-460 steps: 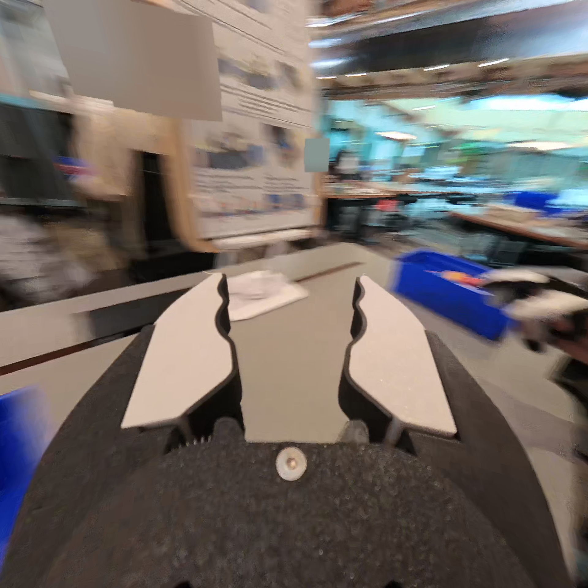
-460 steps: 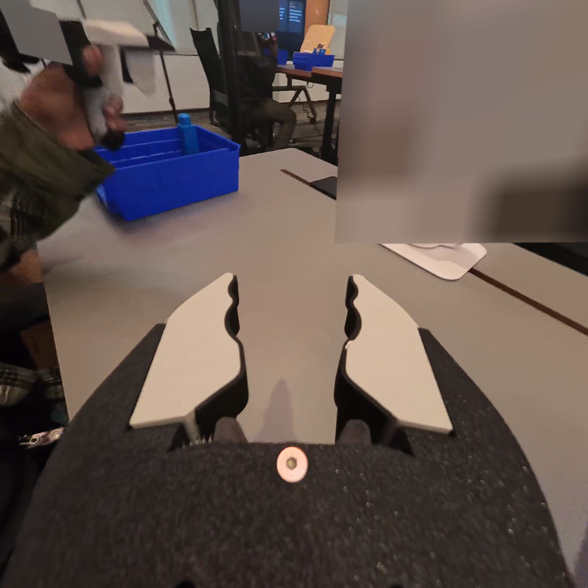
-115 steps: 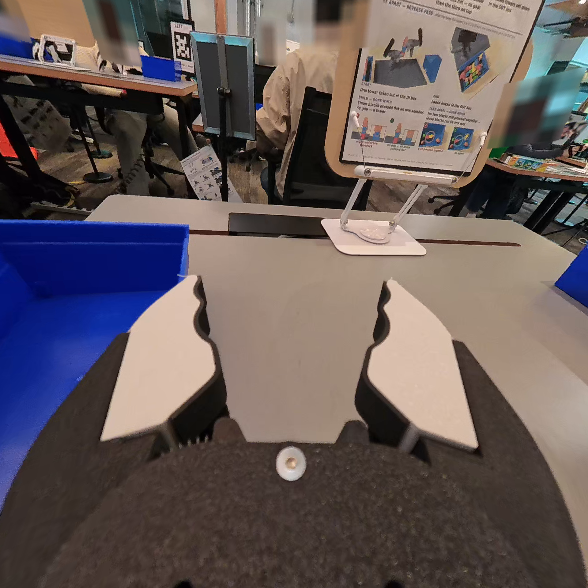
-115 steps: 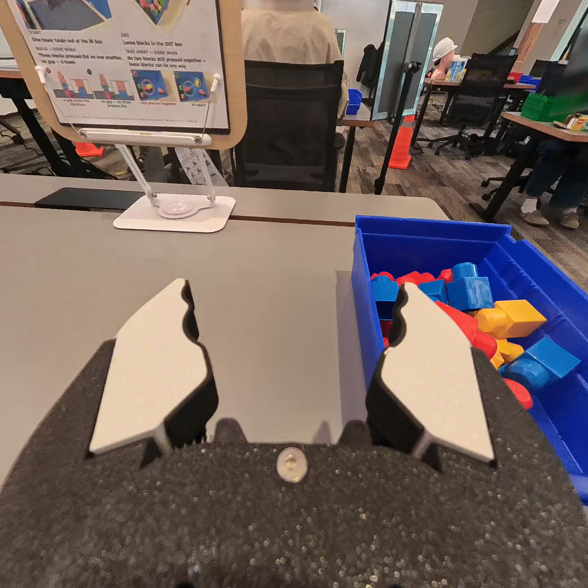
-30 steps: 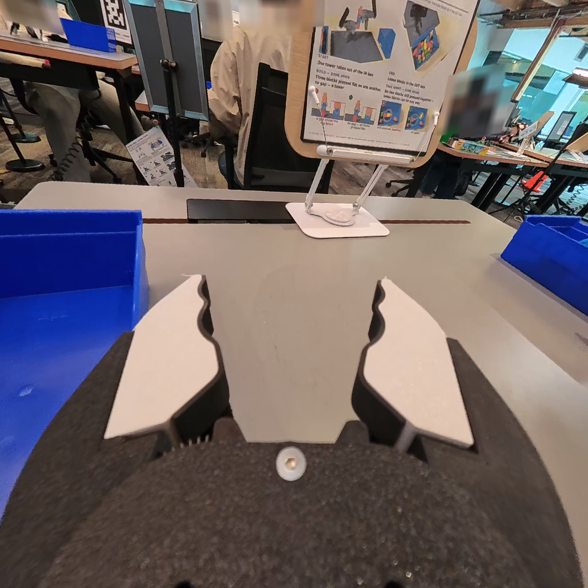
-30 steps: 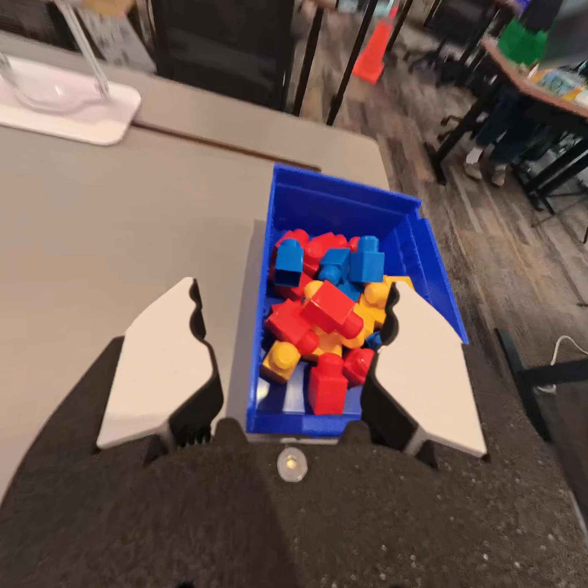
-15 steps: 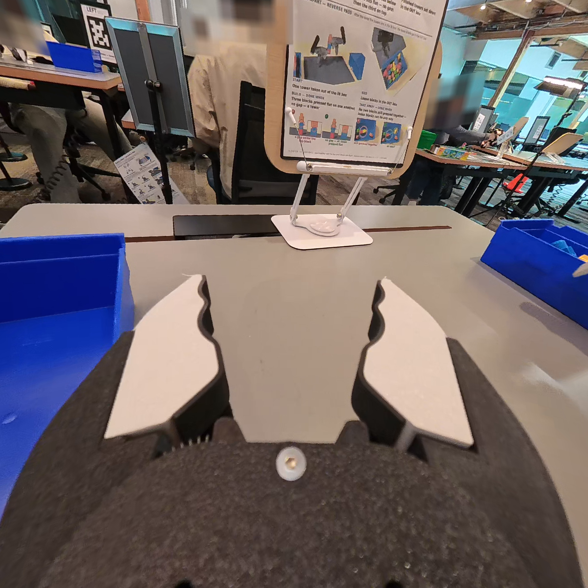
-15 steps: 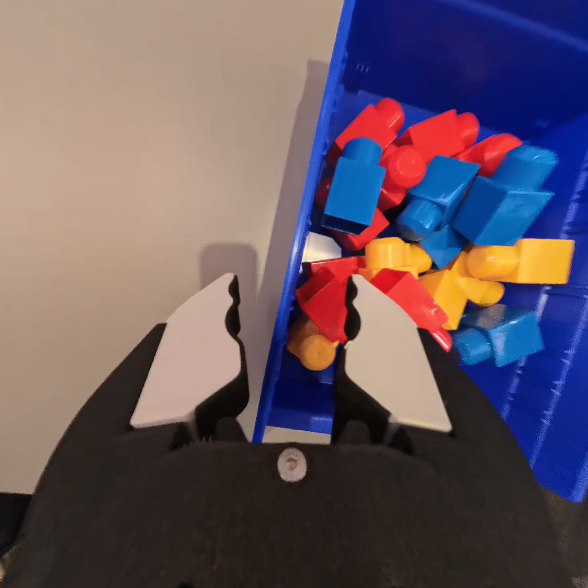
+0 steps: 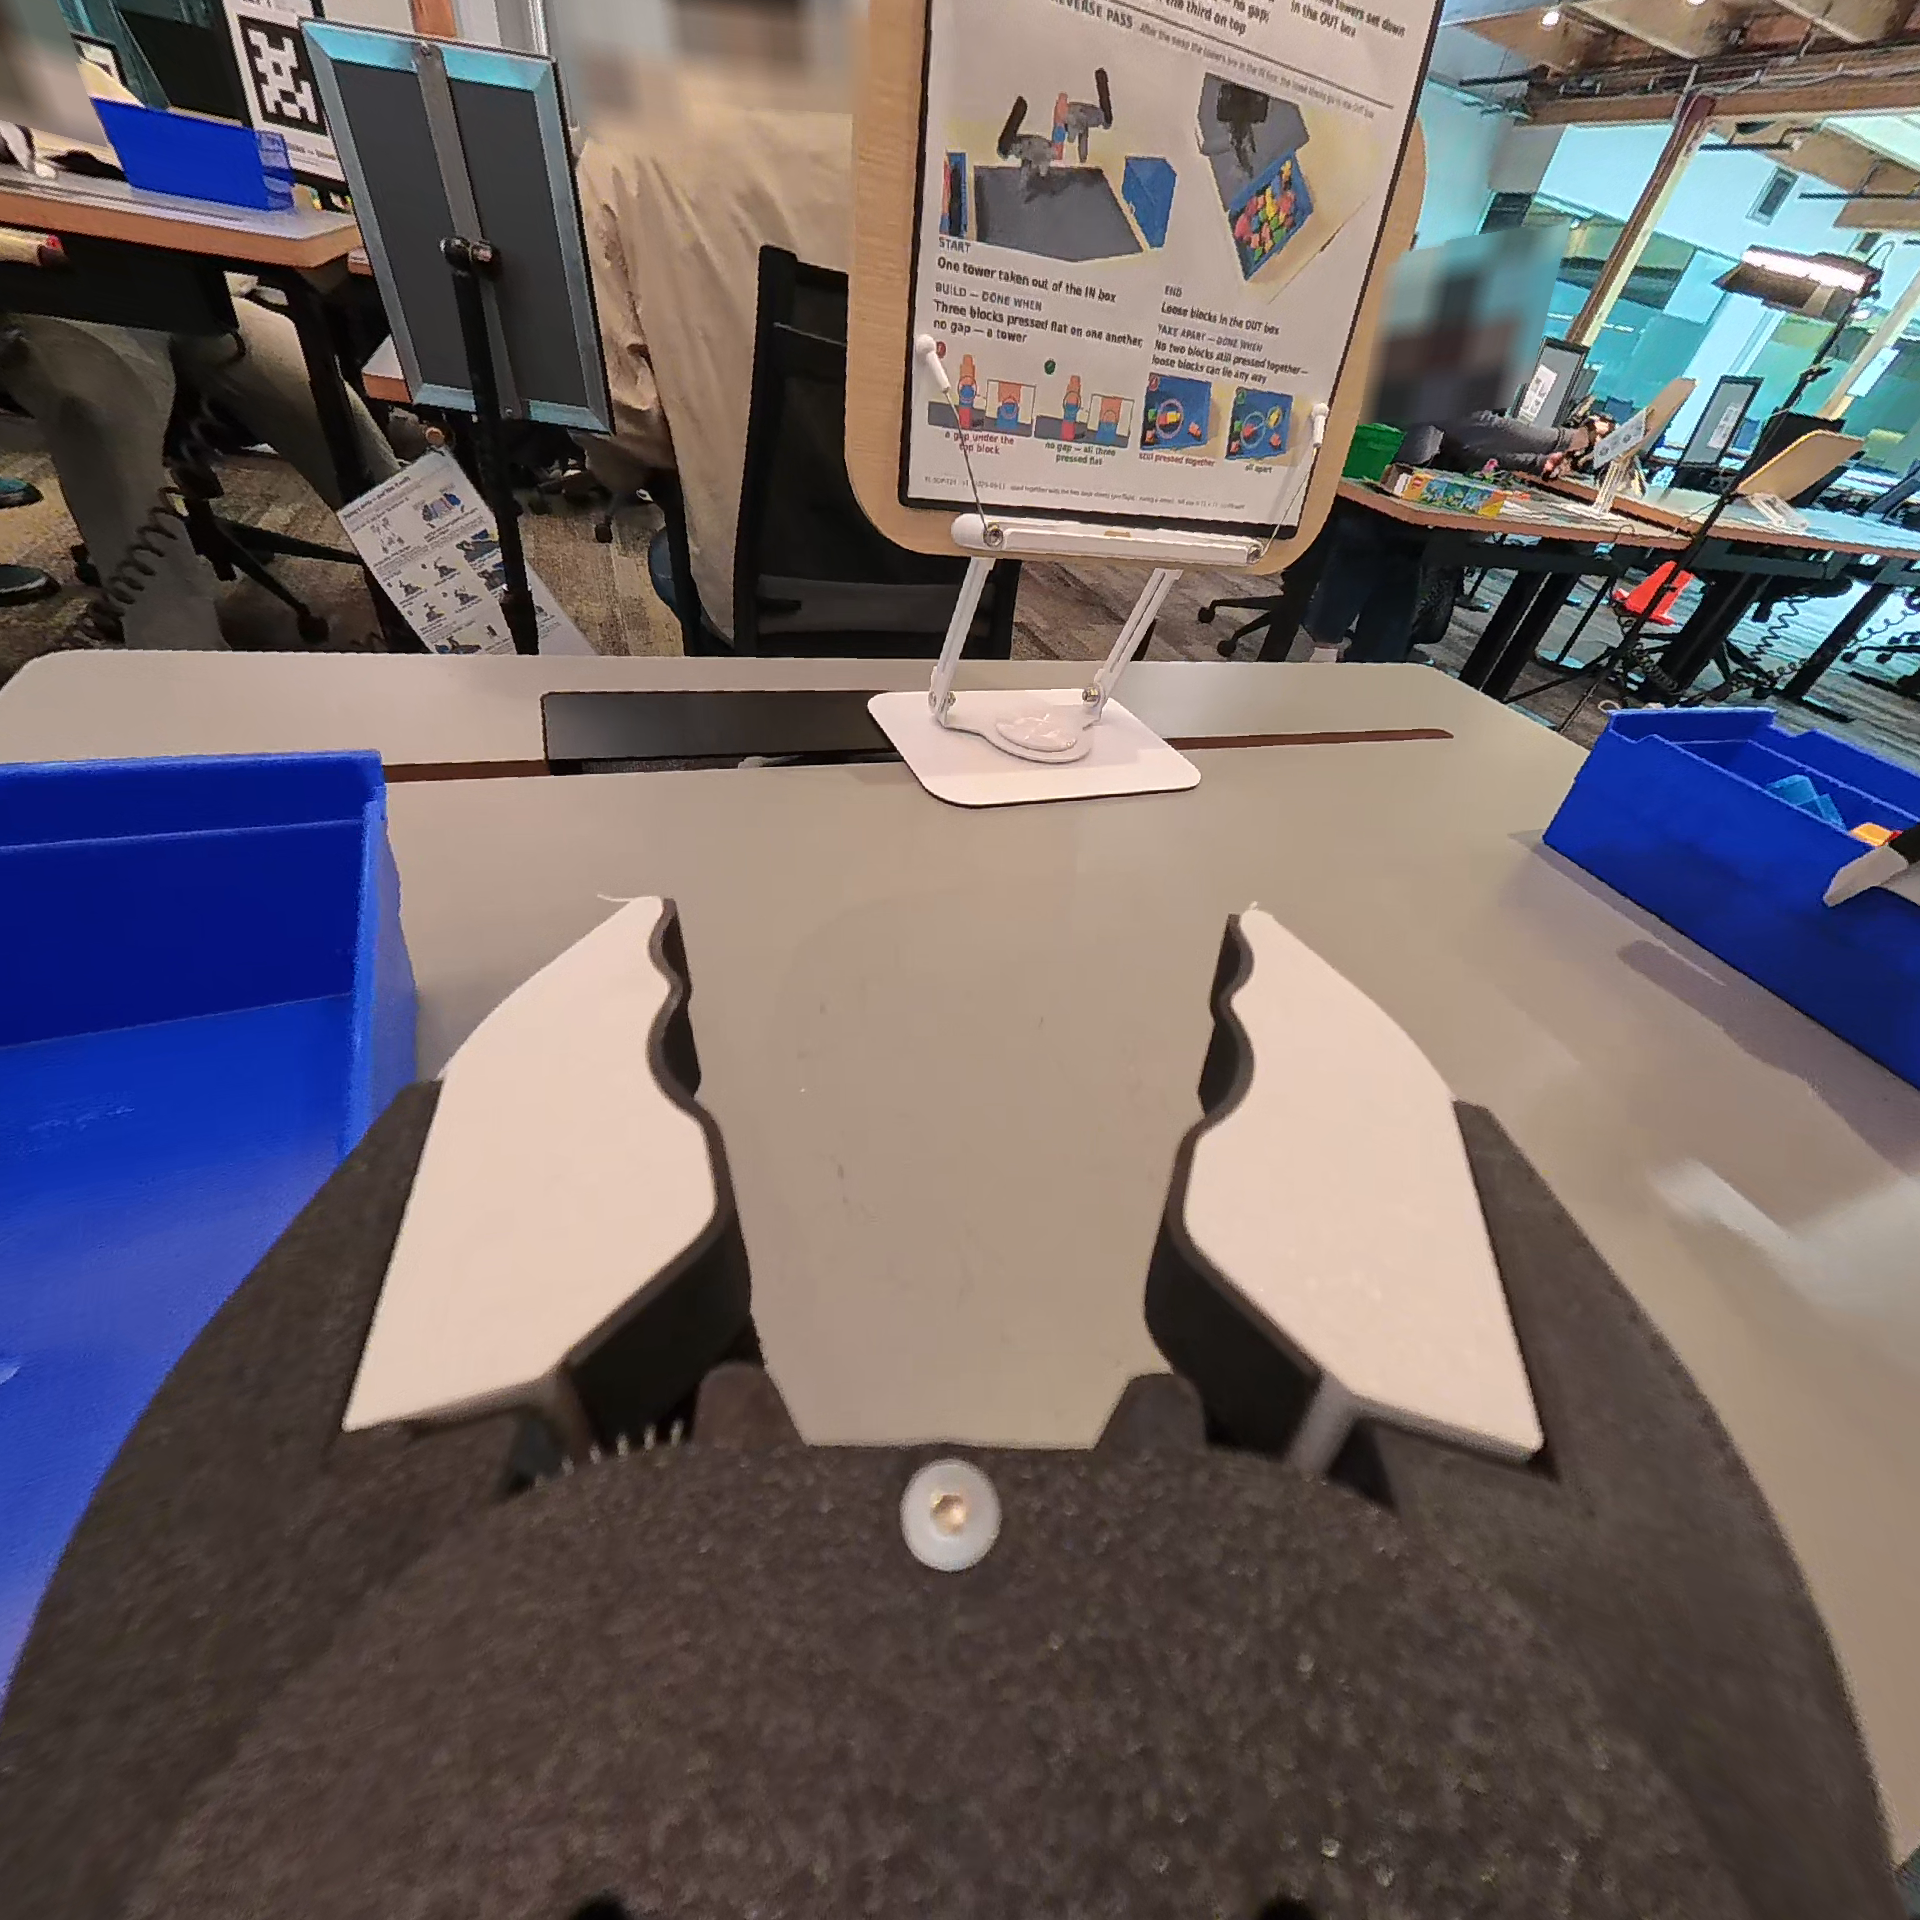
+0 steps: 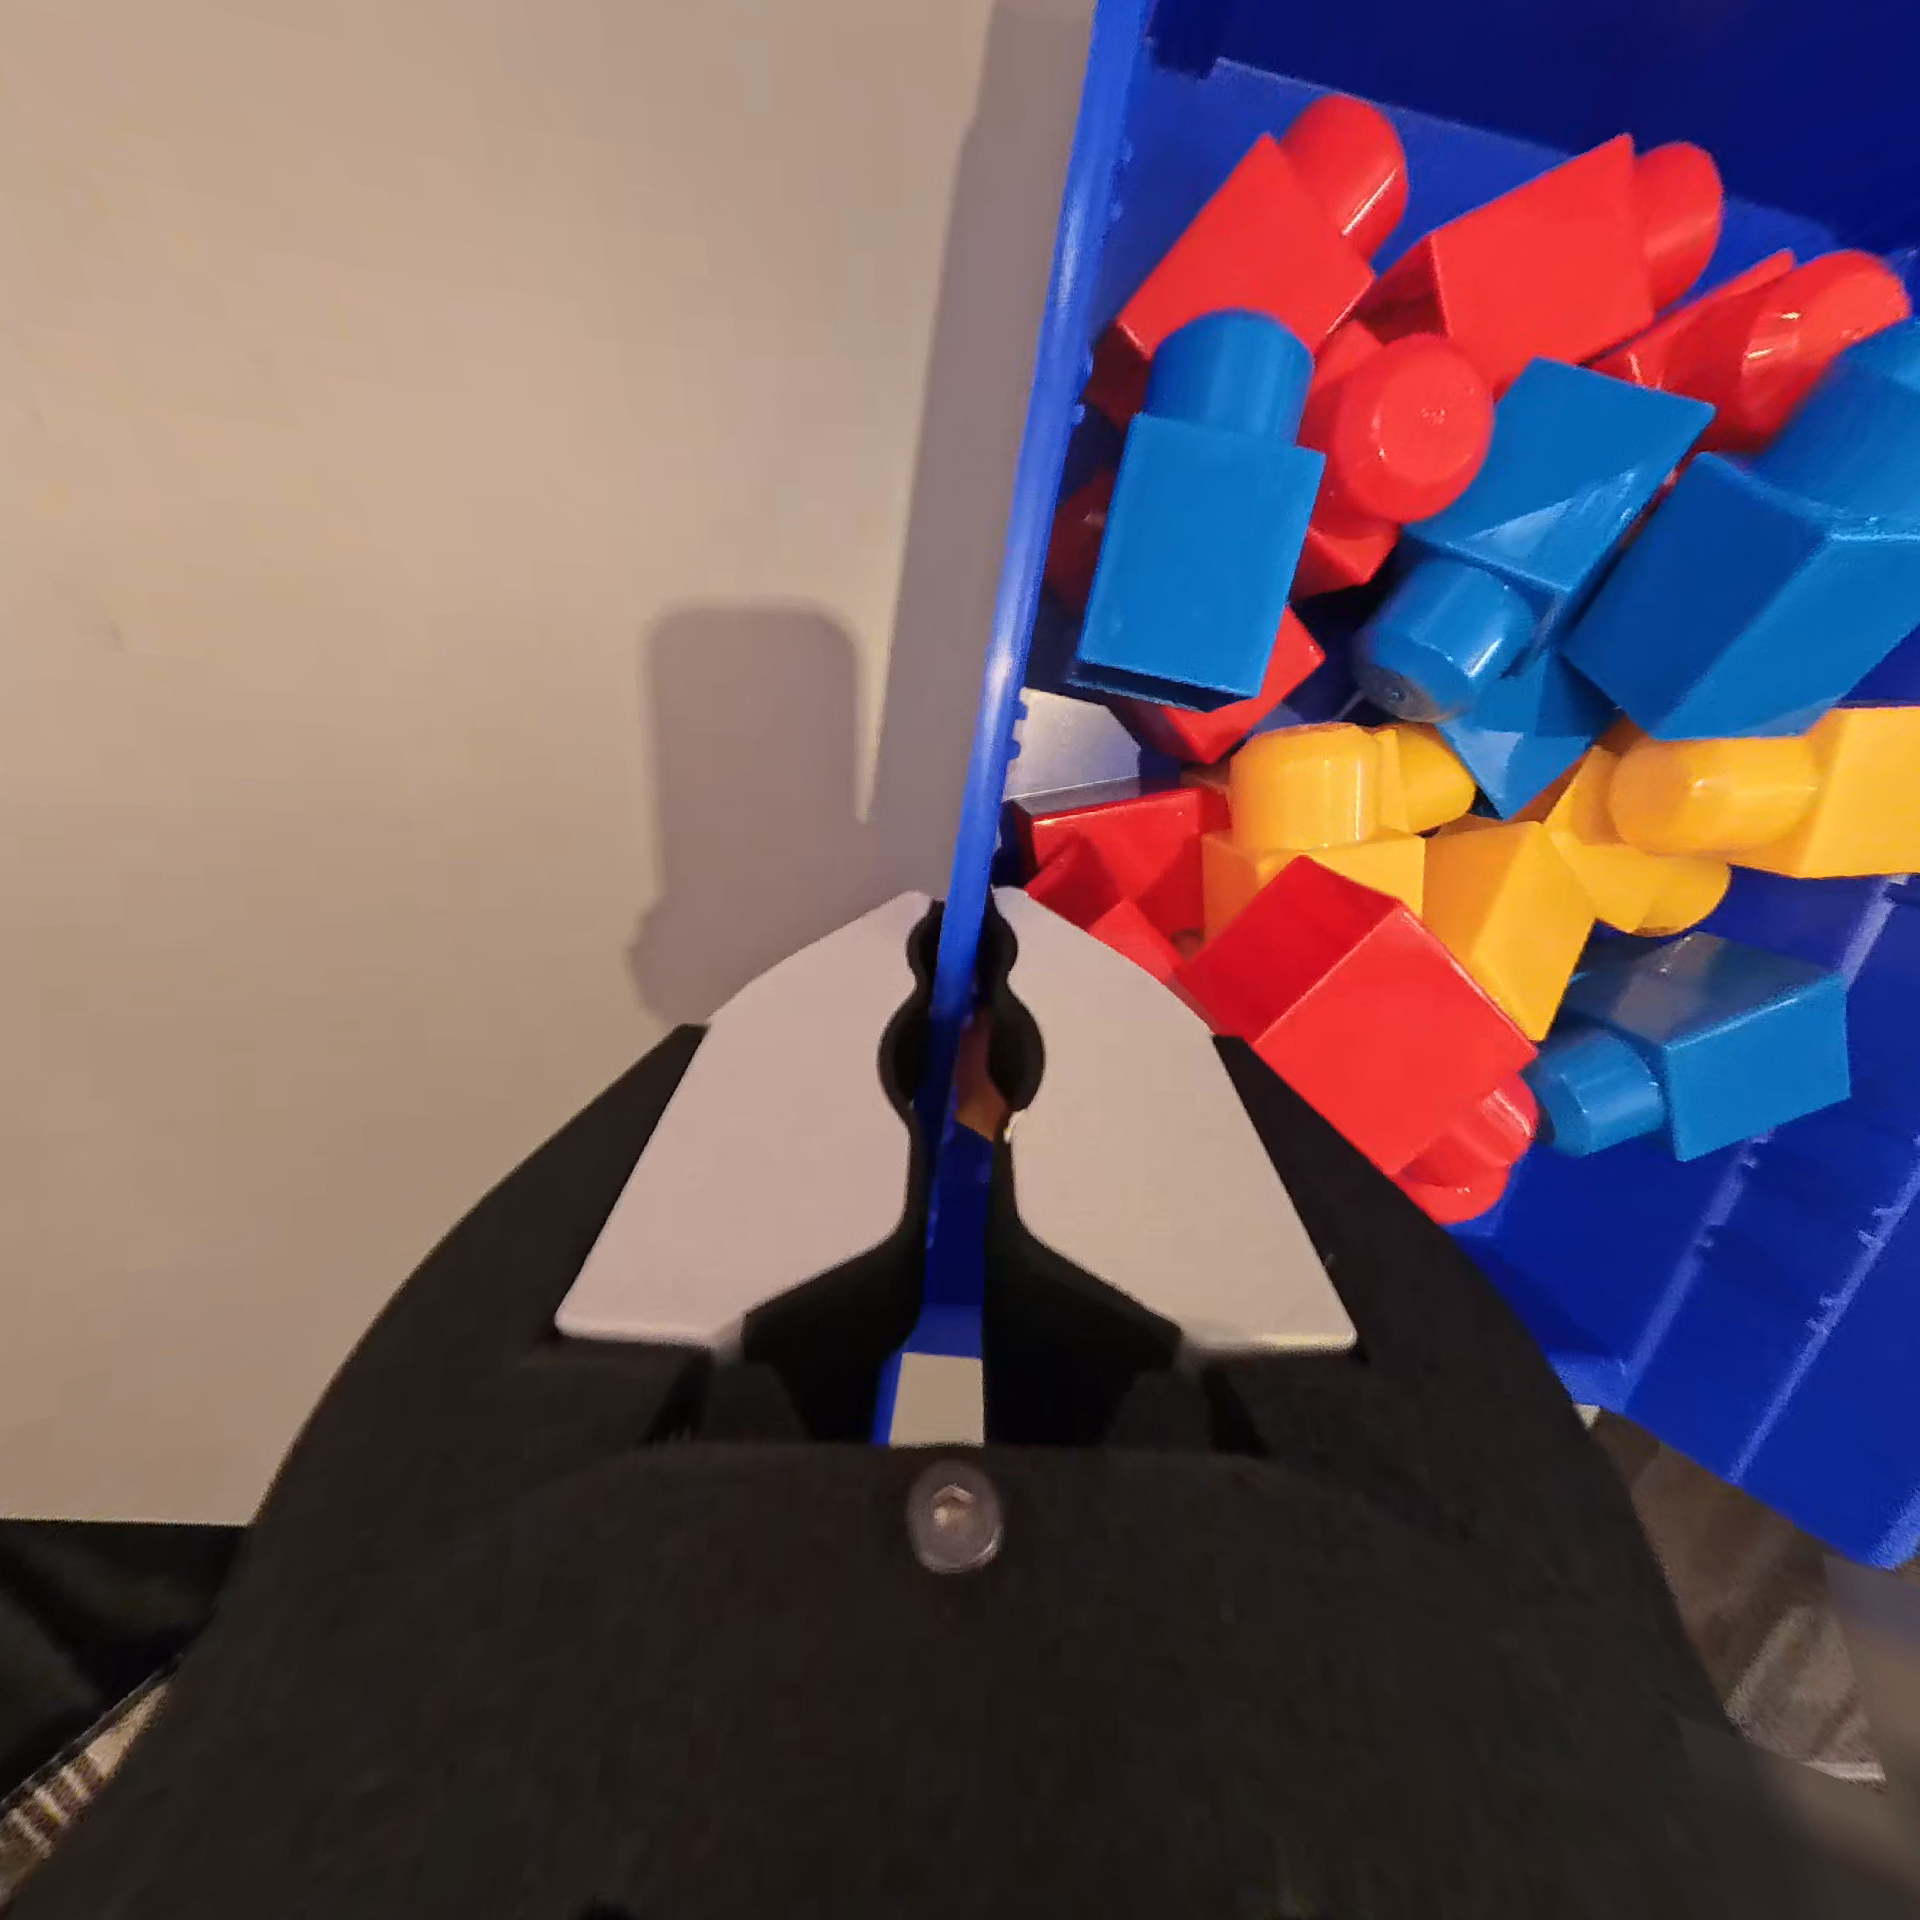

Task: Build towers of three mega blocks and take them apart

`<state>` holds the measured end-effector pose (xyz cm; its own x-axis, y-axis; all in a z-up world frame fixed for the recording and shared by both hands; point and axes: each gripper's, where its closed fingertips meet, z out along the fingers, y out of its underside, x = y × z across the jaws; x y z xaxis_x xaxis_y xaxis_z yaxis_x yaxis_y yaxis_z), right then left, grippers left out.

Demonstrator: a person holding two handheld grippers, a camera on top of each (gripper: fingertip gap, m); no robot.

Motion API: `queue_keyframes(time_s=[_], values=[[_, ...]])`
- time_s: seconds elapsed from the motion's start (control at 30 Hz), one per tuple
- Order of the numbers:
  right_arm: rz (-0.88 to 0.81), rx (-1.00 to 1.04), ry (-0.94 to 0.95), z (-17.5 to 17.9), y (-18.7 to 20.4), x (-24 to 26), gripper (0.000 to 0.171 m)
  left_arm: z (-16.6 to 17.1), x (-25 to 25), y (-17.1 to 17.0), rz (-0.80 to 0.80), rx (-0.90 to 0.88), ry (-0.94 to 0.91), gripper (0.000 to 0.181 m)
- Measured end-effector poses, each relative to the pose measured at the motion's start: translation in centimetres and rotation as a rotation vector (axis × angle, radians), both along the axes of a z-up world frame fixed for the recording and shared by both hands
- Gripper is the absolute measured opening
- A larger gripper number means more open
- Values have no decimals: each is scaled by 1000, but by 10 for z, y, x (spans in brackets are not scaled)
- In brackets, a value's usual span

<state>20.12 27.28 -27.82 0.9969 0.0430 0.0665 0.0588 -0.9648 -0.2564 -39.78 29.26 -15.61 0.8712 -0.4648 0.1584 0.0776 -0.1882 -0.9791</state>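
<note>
In the right wrist view, my right gripper (image 10: 961, 920) is shut on the left wall of a blue bin (image 10: 1023, 582), one finger outside and one inside. The bin holds several loose red, blue and yellow mega blocks, among them a red block (image 10: 1361, 1023) right beside the inner finger and a blue block (image 10: 1195, 551) farther in. In the left wrist view, my left gripper (image 9: 951, 920) is open and empty above the grey table (image 9: 987, 883). The same bin of blocks shows at the right edge (image 9: 1704, 842), with a tip of my right gripper (image 9: 1875, 878) over it.
A second blue bin (image 9: 177, 935) stands at the left of the table, with no blocks showing in it. An instruction board on a white stand (image 9: 1039, 748) is at the table's far side. A person sits in a chair behind it. The left gripper's tips are roughly 60 cm from the right gripper's.
My right gripper has dropped over the bin's left wall and closed on it; half a second ago it was open. My left gripper has stayed open, turning slightly right.
</note>
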Motion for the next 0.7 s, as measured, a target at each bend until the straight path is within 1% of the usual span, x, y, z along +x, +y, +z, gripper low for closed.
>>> queue_keyframes(time_s=[0.3,0.7], values=[[-5,-13,37,0,-2,-11,6,5,-2,-4,-6,12,-5,94],[-13,-53,45,0,2,-58,7,13,-4,-11,-21,23,-21,93]])
